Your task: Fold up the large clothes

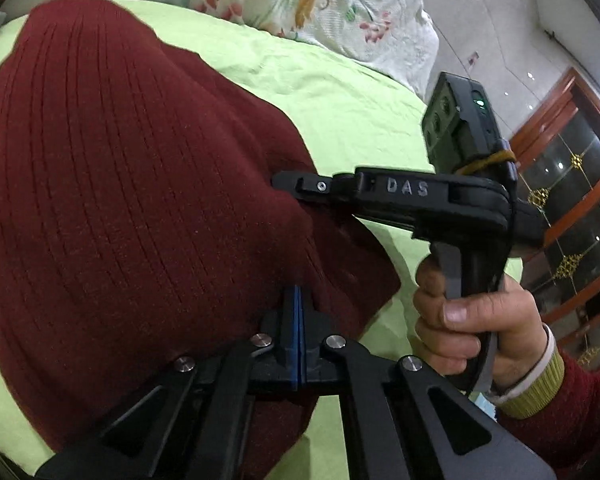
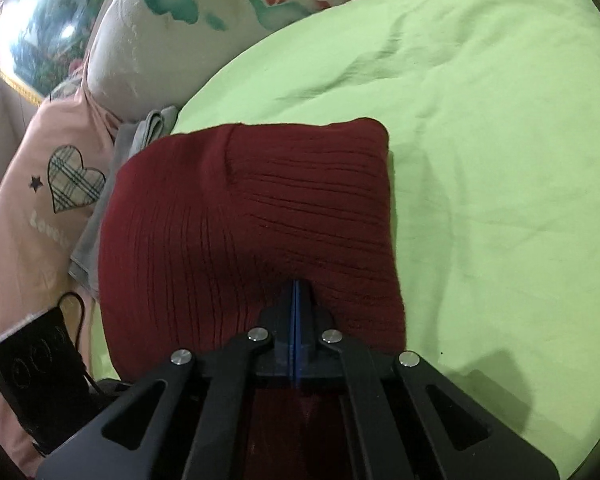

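A dark red ribbed sweater (image 1: 120,180) lies folded into a thick block on the light green bedsheet (image 1: 320,80). In the left wrist view my left gripper (image 1: 297,296) is shut, blue pads flush together, its tip against the sweater's near edge. My right gripper (image 1: 278,182) comes in from the right, held by a hand (image 1: 460,320), and its tip touches the sweater's right side. In the right wrist view the sweater (image 2: 240,208) shows as a squarish fold, and the right gripper (image 2: 296,288) is shut with its tip resting on the knit. I see no fabric between either pair of pads.
A floral quilt (image 2: 220,8) is bunched at the head of the bed. A pink pillow with a plaid heart (image 2: 40,220), a grey cloth (image 2: 96,220) and a black device with a cord (image 2: 36,372) lie left of the sweater. A wooden glass-door cabinet (image 1: 572,200) stands beyond the bed.
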`<state>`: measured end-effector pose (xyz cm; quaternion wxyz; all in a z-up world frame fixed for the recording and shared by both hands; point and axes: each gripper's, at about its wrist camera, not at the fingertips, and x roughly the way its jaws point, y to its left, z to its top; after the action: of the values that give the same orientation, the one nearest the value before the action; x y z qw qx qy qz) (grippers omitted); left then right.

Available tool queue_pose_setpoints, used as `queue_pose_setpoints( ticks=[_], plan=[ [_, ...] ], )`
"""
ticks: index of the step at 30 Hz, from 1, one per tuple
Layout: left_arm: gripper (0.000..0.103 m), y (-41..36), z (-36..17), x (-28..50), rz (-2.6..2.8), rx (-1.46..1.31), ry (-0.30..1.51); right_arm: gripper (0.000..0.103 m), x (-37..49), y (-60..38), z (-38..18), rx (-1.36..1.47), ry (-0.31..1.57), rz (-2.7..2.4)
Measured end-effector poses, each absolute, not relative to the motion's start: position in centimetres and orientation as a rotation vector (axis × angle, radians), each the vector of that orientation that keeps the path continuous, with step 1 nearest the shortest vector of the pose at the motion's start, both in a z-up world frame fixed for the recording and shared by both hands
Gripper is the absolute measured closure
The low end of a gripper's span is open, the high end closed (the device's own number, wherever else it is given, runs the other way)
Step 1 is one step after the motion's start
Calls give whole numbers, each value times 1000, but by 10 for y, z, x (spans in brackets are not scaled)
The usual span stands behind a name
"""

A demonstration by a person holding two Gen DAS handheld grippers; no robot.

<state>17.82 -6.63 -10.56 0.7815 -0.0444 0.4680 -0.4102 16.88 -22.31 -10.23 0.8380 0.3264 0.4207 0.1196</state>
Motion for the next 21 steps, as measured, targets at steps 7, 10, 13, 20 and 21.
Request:
queue_pose_setpoints(
  ticks=[7, 10, 13, 20, 21],
  plan=[
    [103, -39, -81, 161, -840, -126, 961, 103, 163, -227, -100, 744, 861, 289],
    [103, -16, -57, 148, -825, -166, 891, 100, 150, -226, -85, 741, 826, 283],
    [103, 8, -49, 148, -744, -194, 849, 100, 130, -225, -68, 726, 770, 298],
    [103, 33, -77, 165, -656, -289, 908, 100, 118, -197, -69, 593, 817, 239],
    [103, 31, -83, 165, -661, -289, 926, 100, 121, -196, -79, 577, 854, 212]
  ],
)
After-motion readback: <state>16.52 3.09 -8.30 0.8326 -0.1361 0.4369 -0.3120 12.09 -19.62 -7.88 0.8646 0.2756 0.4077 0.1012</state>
